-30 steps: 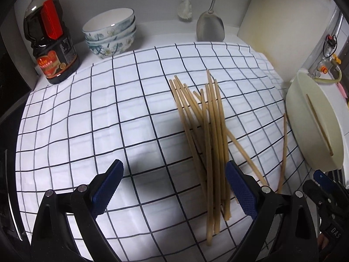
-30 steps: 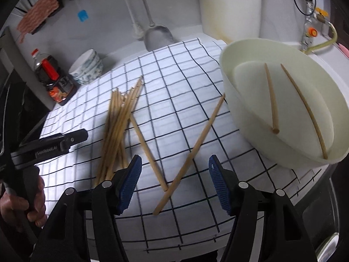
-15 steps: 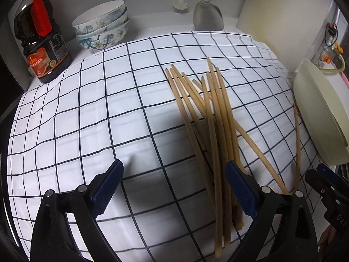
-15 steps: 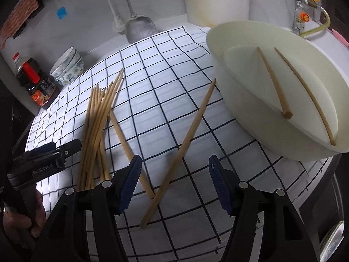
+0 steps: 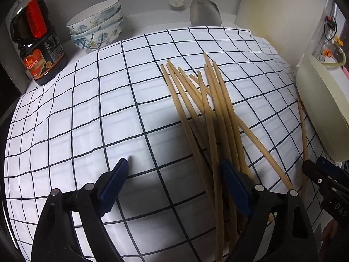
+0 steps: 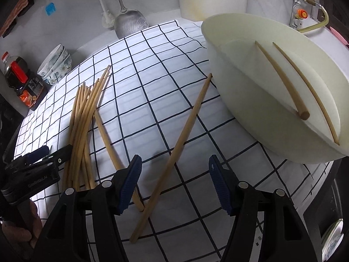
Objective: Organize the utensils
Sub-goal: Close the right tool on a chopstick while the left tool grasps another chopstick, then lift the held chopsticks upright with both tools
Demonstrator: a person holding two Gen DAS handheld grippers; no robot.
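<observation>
The right tongs (image 6: 173, 182) stand wide and hold nothing. Between their two blue pads lies the single chopstick (image 6: 182, 138), apart from the others. Its thick end is just below the tongs, near the front edge of the checked cloth (image 6: 152, 69), and its long axis runs up and to the right, toward the cream basin (image 6: 220, 83); the thin tip comes very near the basin wall, and I cannot tell if it touches. A second stray chopstick (image 6: 109, 138) passes under the left pad and crosses near the first one at its low end.

The left tongs (image 5: 174, 187) are also wide and empty. Their right pad is over the near ends of the chopstick bundle (image 5: 209, 113), which fans away toward the back of the bench.

Two chopsticks (image 6: 283, 80) already lie inside the basin. In my judgement the right tongs are the nearer ones for the single chopstick, and they must close across its axis, low on the thick part.
</observation>
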